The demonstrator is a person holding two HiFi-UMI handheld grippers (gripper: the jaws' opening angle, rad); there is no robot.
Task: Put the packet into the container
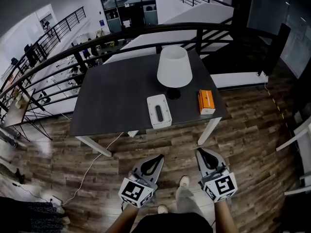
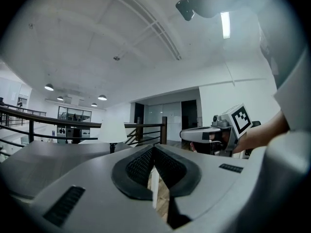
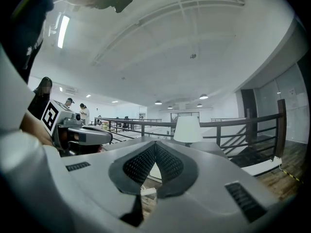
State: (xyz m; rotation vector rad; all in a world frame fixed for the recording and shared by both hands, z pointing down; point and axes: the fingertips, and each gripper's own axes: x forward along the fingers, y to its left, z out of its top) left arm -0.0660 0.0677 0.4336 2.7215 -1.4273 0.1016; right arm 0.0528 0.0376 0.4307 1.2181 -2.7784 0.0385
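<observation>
Dark table (image 1: 116,96), white-shaded lamp (image 1: 174,67). White slotted container (image 1: 159,111) at front edge, orange packet (image 1: 206,102) lying apart to its right. Packet looks light, boxy, fairly stiff: pinch across its long sides. Left gripper (image 1: 157,158) and right gripper (image 1: 201,154) closed, empty, short of the table.

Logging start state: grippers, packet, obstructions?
Left hand-held gripper and right hand-held gripper shut, empty, short of the table. Orange packet on it, right of white container. Lamp behind them, path clear.
</observation>
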